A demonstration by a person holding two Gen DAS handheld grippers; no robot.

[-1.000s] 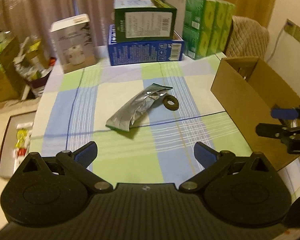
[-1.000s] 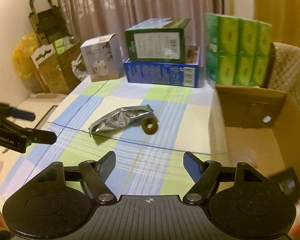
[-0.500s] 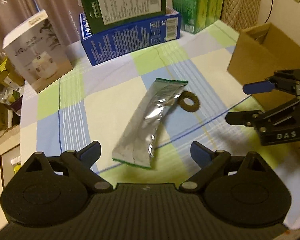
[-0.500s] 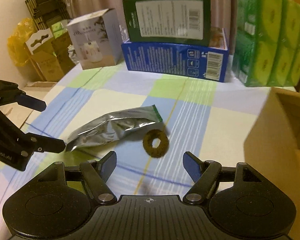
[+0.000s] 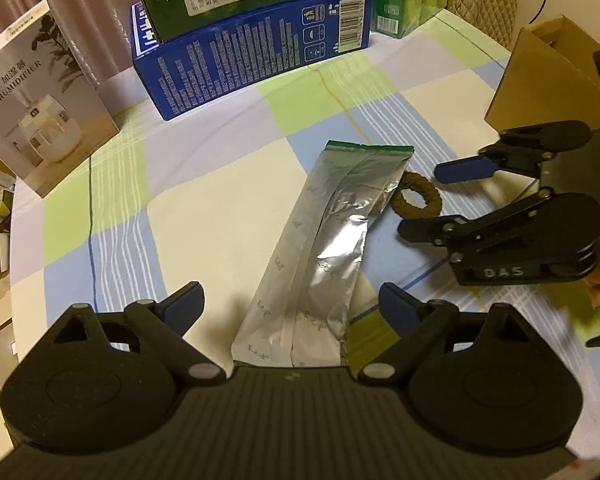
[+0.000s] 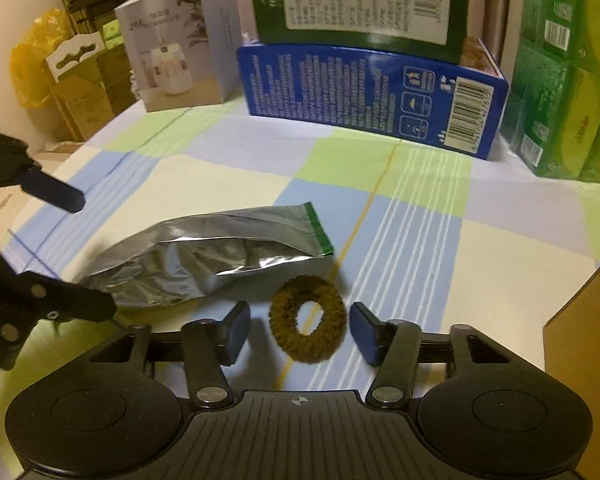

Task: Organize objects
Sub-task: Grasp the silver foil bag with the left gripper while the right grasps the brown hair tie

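A silver foil pouch (image 5: 324, 256) with a green end lies on the checked tablecloth; its near end sits between the open fingers of my left gripper (image 5: 290, 306). The pouch also shows in the right wrist view (image 6: 204, 260). A brown fuzzy hair ring (image 6: 307, 330) lies beside the pouch's far end, between the open fingers of my right gripper (image 6: 300, 332). In the left wrist view the ring (image 5: 417, 201) lies at the tips of the right gripper (image 5: 428, 200). The left gripper (image 6: 92, 256) shows at the left of the right wrist view.
An open cardboard box (image 5: 548, 76) stands at the table's right edge. At the back stand a blue box (image 5: 252, 56) with a dark green box on it, green tissue packs (image 6: 568, 92) and a white humidifier box (image 5: 40, 104). Cartons and bags crowd the floor at left.
Both grippers have moved forward and down to the table. The left now straddles the pouch's near end; the right now straddles the hair ring.
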